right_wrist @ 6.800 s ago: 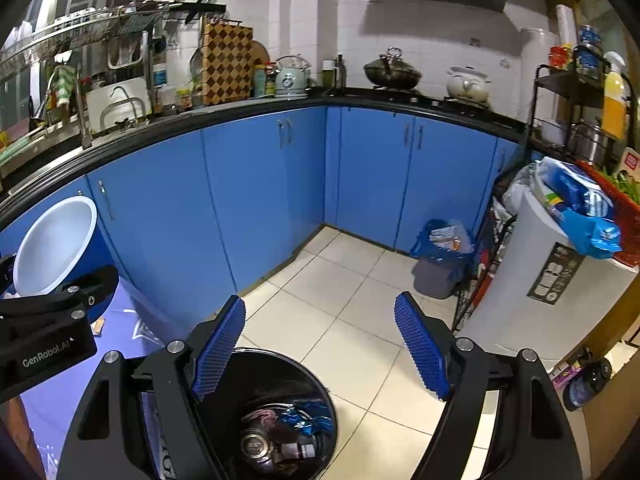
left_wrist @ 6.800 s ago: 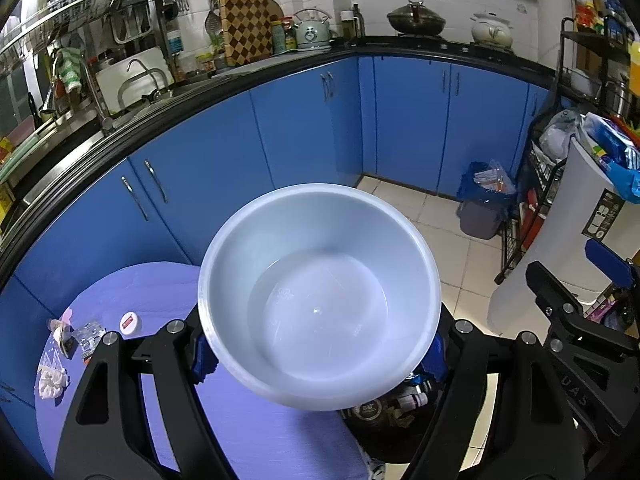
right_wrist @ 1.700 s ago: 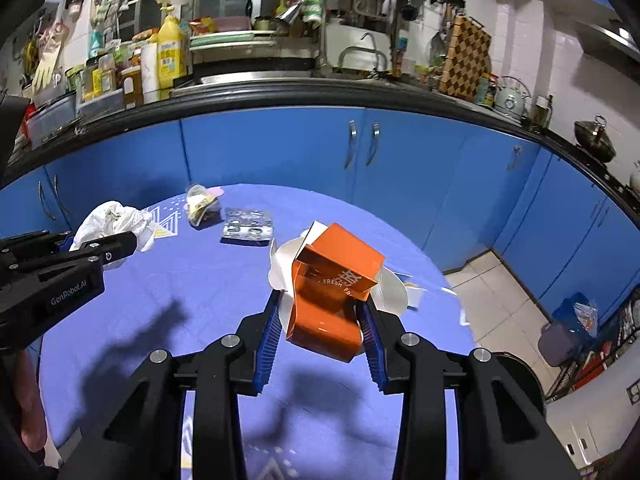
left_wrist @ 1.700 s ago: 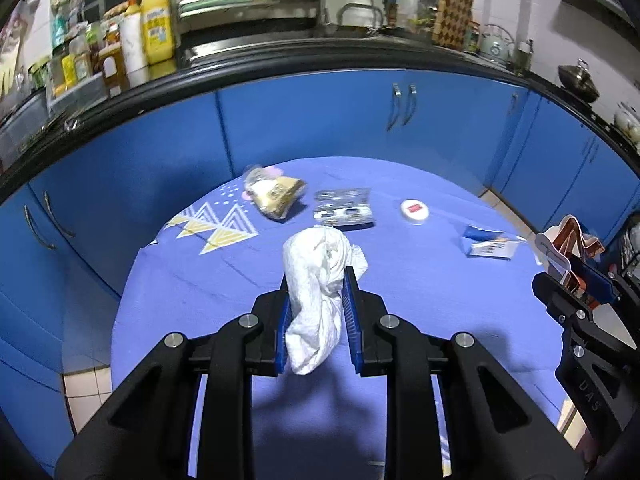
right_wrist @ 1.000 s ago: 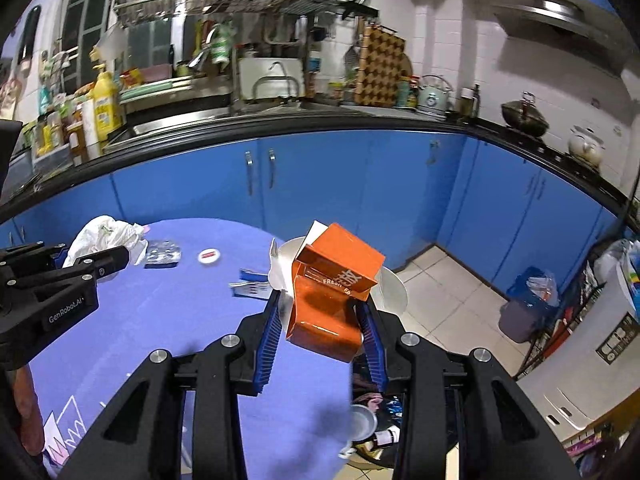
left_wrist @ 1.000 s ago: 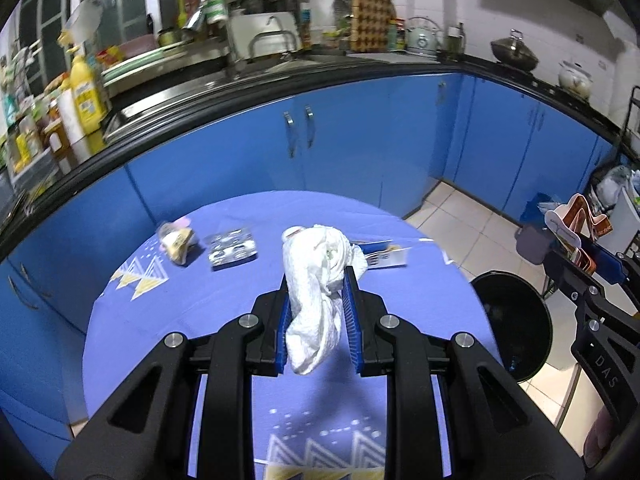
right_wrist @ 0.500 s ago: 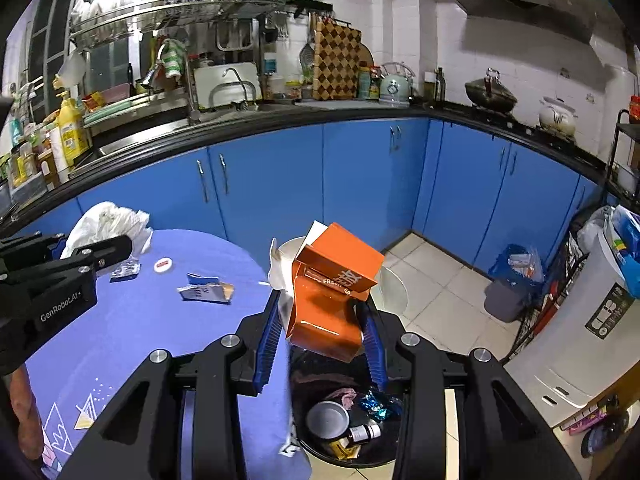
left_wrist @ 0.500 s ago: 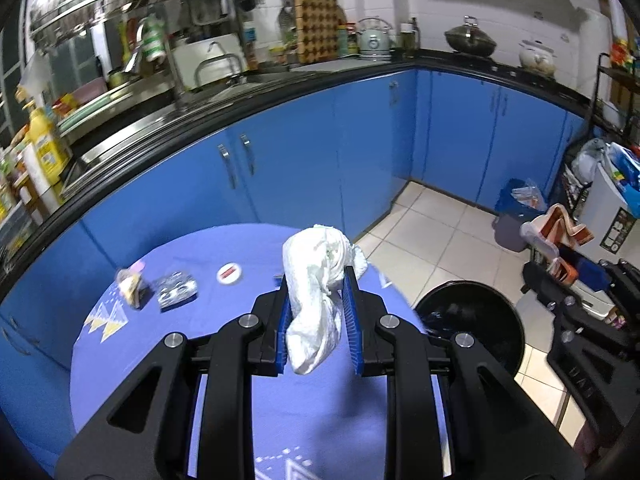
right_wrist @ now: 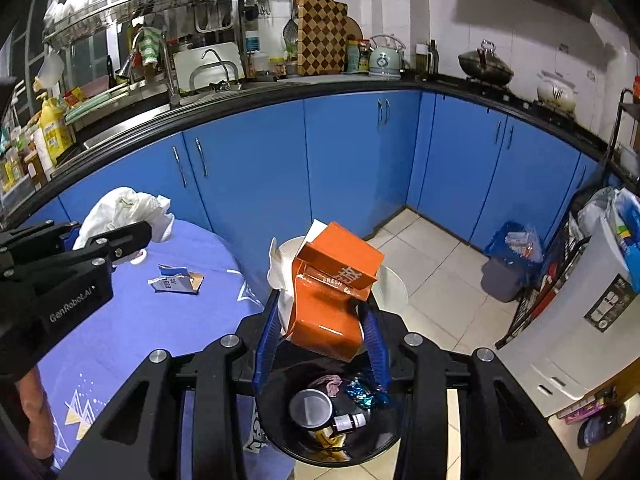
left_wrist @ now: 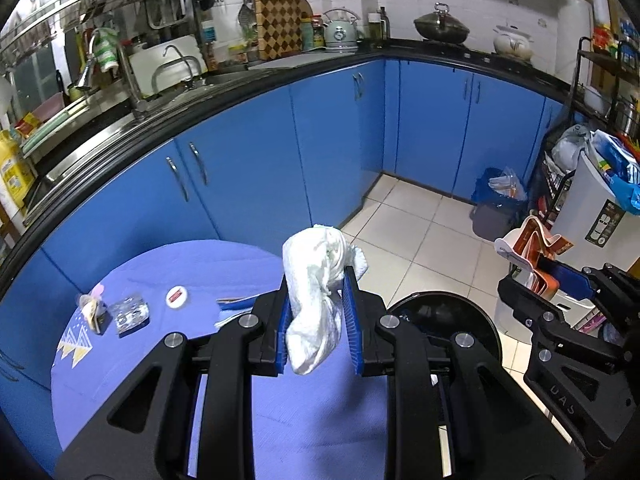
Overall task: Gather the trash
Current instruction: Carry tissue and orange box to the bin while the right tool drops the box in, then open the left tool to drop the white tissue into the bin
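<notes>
While the crumpled white tissue (left_wrist: 316, 292) sat pinched between the blue pads of the left tongs (left_wrist: 316, 320) — jaws nearly together on it — it hung above the edge of the purple bench (left_wrist: 192, 268), just short of the black trash bin (right_wrist: 332, 412). Over that bin the right tongs (right_wrist: 322, 344) carried an orange carton (right_wrist: 332, 292) with a white paper plate behind it; their jaws had just been opening a little, the carton between the pads and apparently touching both. A torn blue wrapper (right_wrist: 174, 278), a blister pack (left_wrist: 129, 312) and a small round lid (left_wrist: 177, 295) lay on the bench.
</notes>
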Motion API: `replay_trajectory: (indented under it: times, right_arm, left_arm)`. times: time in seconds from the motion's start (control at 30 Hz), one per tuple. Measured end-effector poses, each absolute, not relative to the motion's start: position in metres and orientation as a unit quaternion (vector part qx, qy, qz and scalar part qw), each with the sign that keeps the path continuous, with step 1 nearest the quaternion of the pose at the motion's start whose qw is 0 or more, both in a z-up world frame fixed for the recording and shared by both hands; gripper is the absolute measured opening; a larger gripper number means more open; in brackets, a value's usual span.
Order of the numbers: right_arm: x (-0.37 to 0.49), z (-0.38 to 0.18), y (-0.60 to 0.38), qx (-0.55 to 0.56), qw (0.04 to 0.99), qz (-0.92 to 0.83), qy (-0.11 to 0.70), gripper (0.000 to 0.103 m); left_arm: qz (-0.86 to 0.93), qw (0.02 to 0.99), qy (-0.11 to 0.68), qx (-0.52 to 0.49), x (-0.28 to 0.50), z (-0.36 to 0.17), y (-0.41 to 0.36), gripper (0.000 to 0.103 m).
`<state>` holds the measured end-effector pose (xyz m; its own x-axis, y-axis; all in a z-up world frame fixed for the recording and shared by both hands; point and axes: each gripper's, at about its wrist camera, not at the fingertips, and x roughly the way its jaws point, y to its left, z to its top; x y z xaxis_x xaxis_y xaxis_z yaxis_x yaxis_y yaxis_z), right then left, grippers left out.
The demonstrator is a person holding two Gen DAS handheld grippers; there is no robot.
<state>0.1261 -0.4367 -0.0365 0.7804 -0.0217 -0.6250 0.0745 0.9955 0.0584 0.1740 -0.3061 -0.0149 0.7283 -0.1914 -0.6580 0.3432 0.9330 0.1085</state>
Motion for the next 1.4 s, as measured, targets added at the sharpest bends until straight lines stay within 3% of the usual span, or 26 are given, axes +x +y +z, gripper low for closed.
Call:
replay_trajectory:
  times: [0.27, 0.33, 0.43, 0.7, 1.2, 1.27, 1.33, 1.4]
  right_arm:
    - [0.146, -0.042, -0.446, 0.034, 0.938, -0.039, 0.344, 0.045]
    - [0.15, -0.044, -0.449, 0.041, 0.935, -0.039, 0.349, 0.066]
    - [0.15, -0.046, -0.458, 0.06, 0.935, -0.034, 0.348, 0.08]
    - [0.153, -0.062, -0.482, 0.095, 0.926, -0.069, 0.358, 0.083]
    - [0.129, -0.06, -0.517, 0.065, 0.925, -0.153, 0.341, 0.083]
    - [0.125, -0.059, -0.522, 0.067, 0.924, -0.159, 0.341, 0.083]
    - [0.123, -0.059, -0.525, 0.067, 0.923, -0.162, 0.341, 0.083]
    - [0.12, -0.059, -0.527, 0.068, 0.923, -0.165, 0.34, 0.083]
  left_arm:
    - [-0.155, 0.922, 0.34, 0.101, 0.195, -0.014, -0.321, 0.024]
    - [-0.156, 0.922, 0.341, 0.101, 0.199, -0.014, -0.322, 0.024]
    - [-0.157, 0.921, 0.342, 0.105, 0.204, -0.016, -0.325, 0.024]
    - [-0.168, 0.915, 0.351, 0.106, 0.215, -0.021, -0.337, 0.024]
    - [-0.203, 0.908, 0.341, 0.136, 0.206, -0.02, -0.389, 0.026]
    - [-0.207, 0.905, 0.347, 0.136, 0.206, -0.02, -0.395, 0.038]
    - [-0.207, 0.907, 0.343, 0.127, 0.204, -0.018, -0.395, 0.101]
    - [-0.199, 0.922, 0.312, 0.114, 0.198, -0.011, -0.39, 0.099]
